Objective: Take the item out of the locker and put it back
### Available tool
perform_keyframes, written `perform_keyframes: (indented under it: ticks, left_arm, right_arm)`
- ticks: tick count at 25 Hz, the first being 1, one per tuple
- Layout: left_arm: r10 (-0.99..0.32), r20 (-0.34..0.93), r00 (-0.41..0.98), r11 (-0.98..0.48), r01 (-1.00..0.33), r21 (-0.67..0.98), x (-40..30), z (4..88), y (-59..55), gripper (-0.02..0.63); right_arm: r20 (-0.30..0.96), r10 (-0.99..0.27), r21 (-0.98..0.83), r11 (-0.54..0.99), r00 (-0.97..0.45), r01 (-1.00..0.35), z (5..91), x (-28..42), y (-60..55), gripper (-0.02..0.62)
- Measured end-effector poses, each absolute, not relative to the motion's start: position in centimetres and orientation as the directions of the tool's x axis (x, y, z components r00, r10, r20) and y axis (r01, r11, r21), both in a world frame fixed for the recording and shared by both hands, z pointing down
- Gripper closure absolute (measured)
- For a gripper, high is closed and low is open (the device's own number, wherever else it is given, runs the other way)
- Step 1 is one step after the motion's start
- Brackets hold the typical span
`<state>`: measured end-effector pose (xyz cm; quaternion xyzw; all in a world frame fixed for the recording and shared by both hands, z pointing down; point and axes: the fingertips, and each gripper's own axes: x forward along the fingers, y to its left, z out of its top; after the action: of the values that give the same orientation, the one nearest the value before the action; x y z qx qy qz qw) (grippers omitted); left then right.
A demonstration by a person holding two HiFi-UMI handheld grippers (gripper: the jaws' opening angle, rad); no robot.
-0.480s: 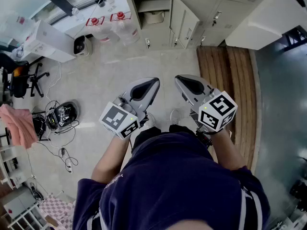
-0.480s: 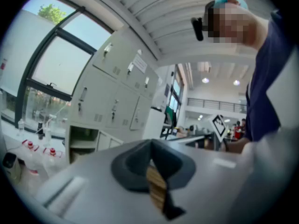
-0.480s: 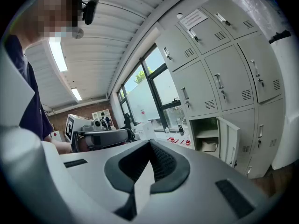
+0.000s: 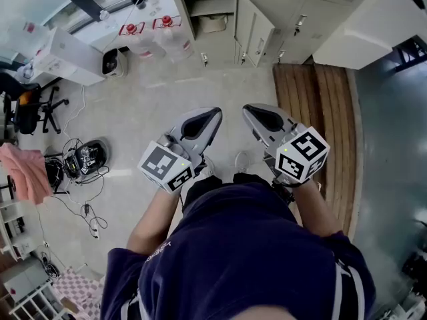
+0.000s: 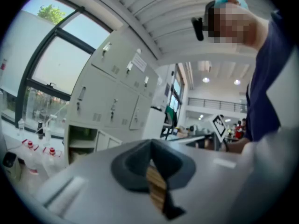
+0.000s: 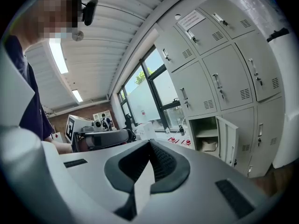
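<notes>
The open locker (image 4: 212,13) stands in the grey row at the far end of the floor, its door (image 4: 255,27) swung out to the right. A beige item (image 4: 215,24) lies on its lower shelf. In the right gripper view the same locker (image 6: 207,135) and item (image 6: 209,145) show to the right of the jaws. My left gripper (image 4: 215,115) and right gripper (image 4: 247,111) are held side by side in front of my body, well short of the lockers, both pointing at them. Each is shut with nothing between its jaws (image 5: 150,144) (image 6: 149,144).
Water jugs with red caps (image 4: 151,35) stand left of the locker beside a white box (image 4: 69,59). A wooden platform (image 4: 325,105) runs along the right. A tangle of cables and a device (image 4: 87,159), an office chair (image 4: 32,109) and a pink cloth (image 4: 24,172) lie at the left.
</notes>
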<state>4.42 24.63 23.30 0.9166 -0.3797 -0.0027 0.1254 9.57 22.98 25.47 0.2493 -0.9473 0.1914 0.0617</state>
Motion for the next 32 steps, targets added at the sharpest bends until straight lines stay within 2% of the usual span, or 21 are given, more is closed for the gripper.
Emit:
perform_keyframes:
  ticks: [21,32]
  left_arm:
    - [-0.758,0.105,0.644,-0.616,-0.759,0.213,8.4,23.7,24.2,0.603]
    - [-0.762,0.100,0.640,-0.609,-0.761,0.226,7.5,24.1,22.6,0.604]
  right_arm:
    - [0.191,-0.414,-0.347,0.819,-0.890,-0.456,25.8,15.0,21.6,0.588]
    - [0.208,-0.412,-0.359,0.811,-0.887,-0.461,26.4,14.5,20.0,0.588]
